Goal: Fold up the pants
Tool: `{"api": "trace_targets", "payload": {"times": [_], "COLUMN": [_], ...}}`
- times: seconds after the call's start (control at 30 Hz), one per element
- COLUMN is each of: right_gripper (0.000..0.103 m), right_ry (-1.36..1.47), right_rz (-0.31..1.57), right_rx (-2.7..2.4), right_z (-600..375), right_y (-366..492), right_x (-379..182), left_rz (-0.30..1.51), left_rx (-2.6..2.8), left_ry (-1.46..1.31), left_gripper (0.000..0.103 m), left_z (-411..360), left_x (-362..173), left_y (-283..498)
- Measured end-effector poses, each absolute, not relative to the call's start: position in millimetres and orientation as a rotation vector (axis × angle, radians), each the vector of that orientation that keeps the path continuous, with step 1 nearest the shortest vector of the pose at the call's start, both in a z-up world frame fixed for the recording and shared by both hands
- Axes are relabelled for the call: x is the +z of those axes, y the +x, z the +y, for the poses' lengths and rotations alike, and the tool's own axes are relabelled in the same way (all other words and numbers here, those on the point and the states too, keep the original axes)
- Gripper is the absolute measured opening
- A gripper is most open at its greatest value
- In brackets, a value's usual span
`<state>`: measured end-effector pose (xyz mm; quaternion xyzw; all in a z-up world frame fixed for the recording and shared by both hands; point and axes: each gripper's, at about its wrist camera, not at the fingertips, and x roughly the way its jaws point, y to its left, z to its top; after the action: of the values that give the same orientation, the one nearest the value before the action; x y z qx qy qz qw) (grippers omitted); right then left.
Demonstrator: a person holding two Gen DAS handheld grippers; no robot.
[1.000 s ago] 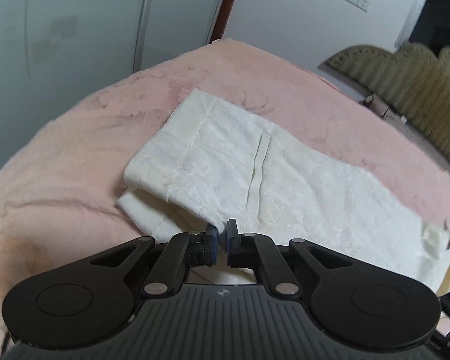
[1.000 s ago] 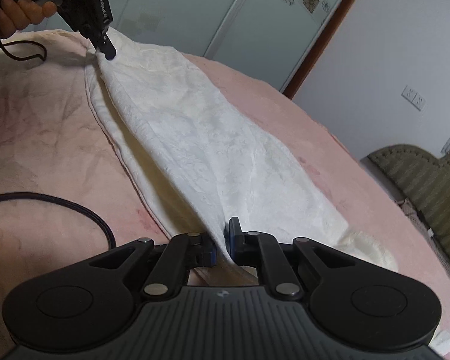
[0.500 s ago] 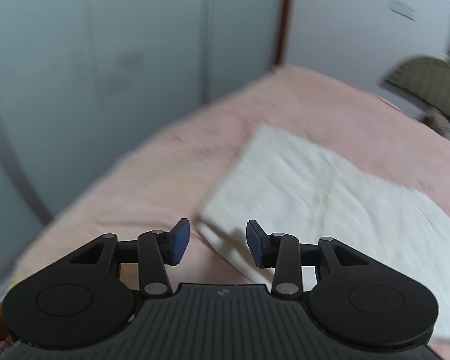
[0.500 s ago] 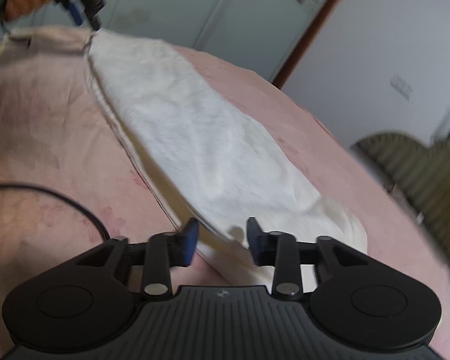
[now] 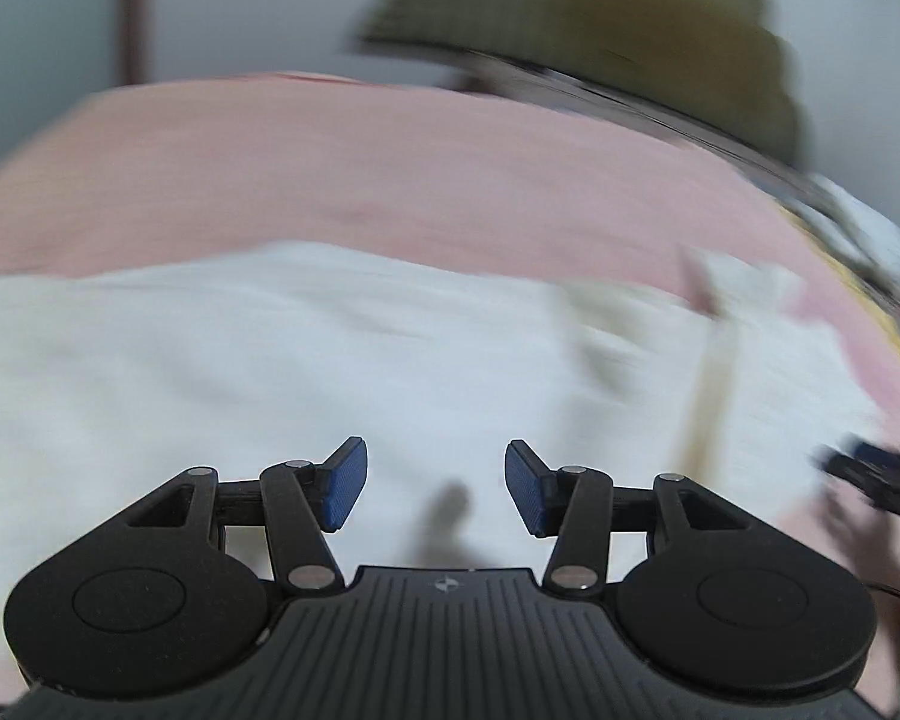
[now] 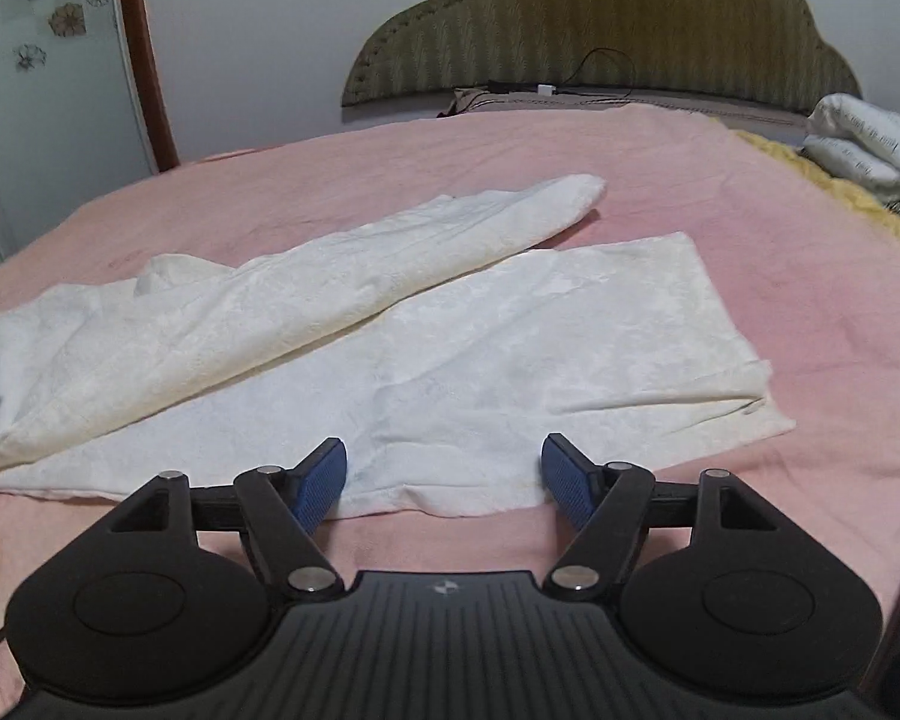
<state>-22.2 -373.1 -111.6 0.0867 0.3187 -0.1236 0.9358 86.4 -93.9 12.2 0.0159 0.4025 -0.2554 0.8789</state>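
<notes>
Your left gripper [image 5: 435, 489] and right gripper [image 6: 444, 474] had just been opening, empty, jaws spread above the white pants [image 6: 450, 348] on the pink bed [image 6: 390, 168].

Left wrist view: low and close over the white pants [image 5: 270, 372], angled down across the pink bedspread [image 5: 330, 168] toward the headboard [image 5: 600, 36]; heavily blurred. Right wrist view: sharp, set further back, facing the same headboard [image 6: 600, 18]. Both views share pants, bedspread, headboard.
</notes>
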Motion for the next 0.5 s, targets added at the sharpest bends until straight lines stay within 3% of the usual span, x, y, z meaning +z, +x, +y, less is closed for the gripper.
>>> {"api": "trace_targets", "payload": {"times": [0.3,0.4,0.5], "right_gripper": [0.072,0.072,0.072], "right_ry": [0.168,0.131,0.13], "right_rz": [0.51,0.563,0.643], "right_rx": [-0.233,-0.208,-0.23], "right_z": [-379.1,-378.0,-384.8], "right_y": [60.2,118.9,173.4], "right_x": [-72.5,-77.1,-91.5], "left_rz": [0.761,0.721,0.687], "left_rx": [-0.845,-0.866,-0.866], "left_ry": [0.175,0.192,0.2], "left_gripper": [0.055,0.038,0.035], "left_z": [-191.1,-199.0,-197.6], "left_x": [-19.2,-33.9,-41.2], "left_y": [55.2,54.8,55.8]}}
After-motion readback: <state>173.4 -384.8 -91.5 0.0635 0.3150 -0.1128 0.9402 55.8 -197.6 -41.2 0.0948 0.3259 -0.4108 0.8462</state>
